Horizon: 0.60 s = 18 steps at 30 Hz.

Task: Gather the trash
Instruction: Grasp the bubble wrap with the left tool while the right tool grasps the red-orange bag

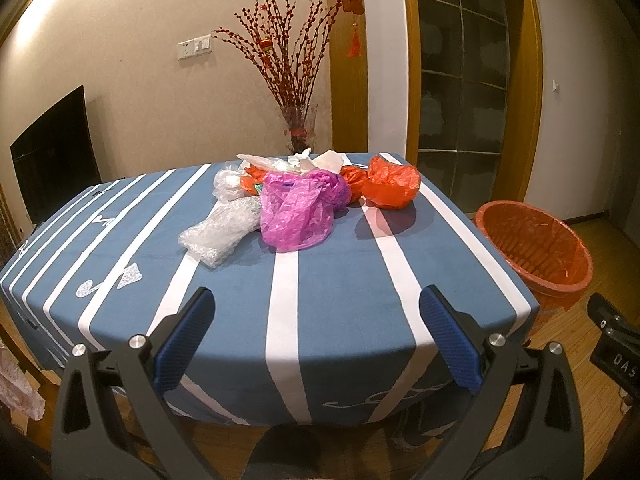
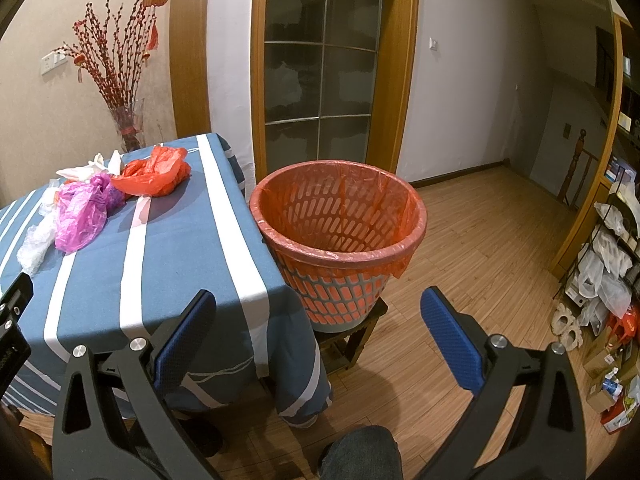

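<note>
A heap of plastic trash lies at the far middle of the blue striped table (image 1: 340, 280): a purple bag (image 1: 296, 210), a red bag (image 1: 390, 186), clear bubble wrap (image 1: 218, 236) and white paper (image 1: 312, 162). My left gripper (image 1: 316, 320) is open over the near table edge, well short of the heap, holding nothing. In the right wrist view the purple bag (image 2: 82, 216) and red bag (image 2: 154, 176) lie far left. The waste basket (image 2: 340, 240), lined with a red bag, stands on a low stool beside the table. My right gripper (image 2: 318, 324) is open before it, empty.
A vase of red branches (image 1: 298, 92) stands behind the table, a dark screen (image 1: 54, 152) to the left. The basket (image 1: 536, 248) sits off the table's right edge. Shelves with bags and boxes (image 2: 608, 280) line the right wall. A person's knee (image 2: 360, 456) shows at the bottom.
</note>
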Available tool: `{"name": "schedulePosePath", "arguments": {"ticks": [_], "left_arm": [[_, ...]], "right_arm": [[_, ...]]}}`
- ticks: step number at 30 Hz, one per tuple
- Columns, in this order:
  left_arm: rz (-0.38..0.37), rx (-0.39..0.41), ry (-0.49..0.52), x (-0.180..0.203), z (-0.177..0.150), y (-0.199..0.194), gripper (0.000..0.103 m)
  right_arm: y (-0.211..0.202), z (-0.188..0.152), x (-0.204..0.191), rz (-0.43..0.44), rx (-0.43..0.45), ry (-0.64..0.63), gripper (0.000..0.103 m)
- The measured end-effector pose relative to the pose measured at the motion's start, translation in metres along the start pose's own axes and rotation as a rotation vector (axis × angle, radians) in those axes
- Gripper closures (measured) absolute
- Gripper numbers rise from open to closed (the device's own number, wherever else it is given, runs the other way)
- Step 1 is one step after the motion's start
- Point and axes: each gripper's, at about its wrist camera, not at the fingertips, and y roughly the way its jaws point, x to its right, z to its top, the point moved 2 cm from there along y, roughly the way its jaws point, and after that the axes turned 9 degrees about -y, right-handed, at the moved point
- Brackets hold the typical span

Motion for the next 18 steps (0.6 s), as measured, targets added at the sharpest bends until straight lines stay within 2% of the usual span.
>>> {"name": "schedulePosePath", "arguments": {"ticks": [10,18], "left_arm": [[0.014,-0.060,-0.076,-0.034,0.011,0.035,0.004],[0.063,-0.041,-0.074,-0.063,0.039,0.069,0.004]], "right_arm": [[0.017,0.023,-0.026,0.035,0.061,-0.054,0.002],[0.047,0.068,-0.066,0.148,0.104,-0.093,0.002]]}}
